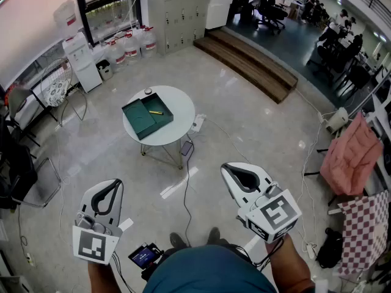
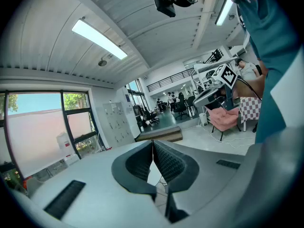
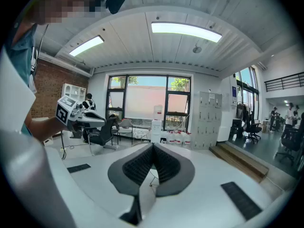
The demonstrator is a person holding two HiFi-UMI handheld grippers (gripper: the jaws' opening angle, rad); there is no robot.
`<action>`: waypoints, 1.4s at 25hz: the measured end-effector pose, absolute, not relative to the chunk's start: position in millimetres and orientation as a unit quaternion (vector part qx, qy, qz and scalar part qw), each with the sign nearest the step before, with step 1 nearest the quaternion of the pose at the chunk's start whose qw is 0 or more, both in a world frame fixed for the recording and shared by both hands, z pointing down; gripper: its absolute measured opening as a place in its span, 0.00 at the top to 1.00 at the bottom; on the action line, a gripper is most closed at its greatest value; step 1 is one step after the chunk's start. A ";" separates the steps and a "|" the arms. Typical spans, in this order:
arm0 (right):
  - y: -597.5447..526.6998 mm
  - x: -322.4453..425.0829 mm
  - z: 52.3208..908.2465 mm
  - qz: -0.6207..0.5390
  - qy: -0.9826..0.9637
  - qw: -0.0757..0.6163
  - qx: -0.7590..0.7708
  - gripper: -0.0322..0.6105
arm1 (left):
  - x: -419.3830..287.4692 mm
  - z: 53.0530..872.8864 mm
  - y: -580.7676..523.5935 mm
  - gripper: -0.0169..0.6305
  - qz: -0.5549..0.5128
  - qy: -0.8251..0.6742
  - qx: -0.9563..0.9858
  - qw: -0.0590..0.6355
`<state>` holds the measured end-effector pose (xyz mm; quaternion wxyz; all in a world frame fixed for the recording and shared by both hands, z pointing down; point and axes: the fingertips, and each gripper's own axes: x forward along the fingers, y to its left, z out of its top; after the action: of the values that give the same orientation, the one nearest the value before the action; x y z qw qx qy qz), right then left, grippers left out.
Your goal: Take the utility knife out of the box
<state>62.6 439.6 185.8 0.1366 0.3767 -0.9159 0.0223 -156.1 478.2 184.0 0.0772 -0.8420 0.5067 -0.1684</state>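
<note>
— Where's the utility knife point(image 1: 156, 112)?
— Lying flat inside the open green box point(image 1: 135, 125), in the half toward the table's point(image 1: 182, 102) right edge. The box takes up the left and middle of the round tabletop, and a small round object point(image 1: 148, 91) sits at the far edge.
— And the grippers?
— Both are low and close to the person, well apart from the table. The left gripper point(image 1: 115, 184) has its jaws pressed together with nothing between them, and so does the right gripper point(image 1: 230, 169).
— Room to move?
— Open floor point(image 1: 122, 163) lies between them and the table, with cables point(image 1: 186, 188) trailing across it. Chairs point(image 1: 36, 176) stand off to the left and a wooden step point(image 1: 250, 63) beyond on the right.
</note>
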 end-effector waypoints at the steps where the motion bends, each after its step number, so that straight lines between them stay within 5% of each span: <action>1: 439.5 64.3 185.2 0.023 -0.915 0.135 0.378 0.89 | -155.4 184.3 478.0 0.95 -0.171 0.506 -0.841 0.078; 35: 422.5 47.0 181.5 0.037 -0.899 0.114 0.421 0.89 | -179.3 188.6 463.2 0.95 -0.160 0.479 -0.859 0.082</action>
<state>47.0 422.5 181.5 0.1140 0.4212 -0.8990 0.0366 -179.3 463.2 188.6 0.0822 -0.8591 0.4791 -0.1602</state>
